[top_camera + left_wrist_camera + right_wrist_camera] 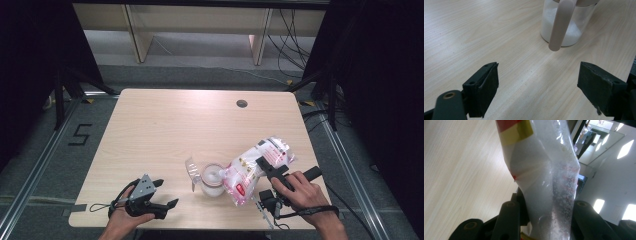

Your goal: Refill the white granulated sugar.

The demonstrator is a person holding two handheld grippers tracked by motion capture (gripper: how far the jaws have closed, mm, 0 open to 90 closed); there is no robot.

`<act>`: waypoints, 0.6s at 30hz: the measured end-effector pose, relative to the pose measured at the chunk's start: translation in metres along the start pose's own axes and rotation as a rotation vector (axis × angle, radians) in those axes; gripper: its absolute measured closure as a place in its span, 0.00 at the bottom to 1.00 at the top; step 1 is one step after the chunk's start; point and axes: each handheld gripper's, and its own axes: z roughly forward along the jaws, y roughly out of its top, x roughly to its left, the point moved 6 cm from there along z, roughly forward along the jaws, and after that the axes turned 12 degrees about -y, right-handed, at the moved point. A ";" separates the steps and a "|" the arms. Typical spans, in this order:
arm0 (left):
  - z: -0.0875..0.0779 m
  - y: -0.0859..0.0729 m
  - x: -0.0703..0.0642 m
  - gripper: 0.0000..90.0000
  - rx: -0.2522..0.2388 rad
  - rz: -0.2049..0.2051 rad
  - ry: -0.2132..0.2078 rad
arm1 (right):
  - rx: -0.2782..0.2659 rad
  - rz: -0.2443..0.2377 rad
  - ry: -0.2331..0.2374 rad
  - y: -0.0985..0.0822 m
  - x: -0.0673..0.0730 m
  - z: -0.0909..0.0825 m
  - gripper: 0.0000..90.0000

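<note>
A clear jar [212,181] holding white powder stands near the table's front middle, its hinged lid [191,170] flipped open to the left. A plastic bag [252,167] of white granules with red and pink print is tilted, its lower end over the jar's mouth. My right gripper [263,166] is shut on the bag's middle; in the right gripper view the bag [541,165] is pinched between the jaws [544,212]. My left gripper [167,193] rests open at the front left. Beyond its wide jaws [537,82] stands the jar [571,32] with a beige lid strap [560,25].
The light wooden table [165,125] has a round cable hole [242,103] at the back right. A floor marking "5" [80,134] lies left of the table. Wooden furniture legs [137,35] and cables [295,40] are behind it.
</note>
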 end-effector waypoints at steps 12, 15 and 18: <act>0.000 0.000 0.000 0.19 -0.003 -0.002 -0.003 | -0.002 -0.014 -0.003 0.001 -0.002 0.000 0.79; 0.001 0.000 -0.001 0.19 -0.008 0.001 -0.004 | 0.003 -0.017 -0.003 0.001 -0.002 -0.001 0.79; 0.000 0.000 0.000 0.19 -0.005 -0.004 -0.002 | -0.007 -0.032 -0.009 0.001 -0.005 -0.001 0.79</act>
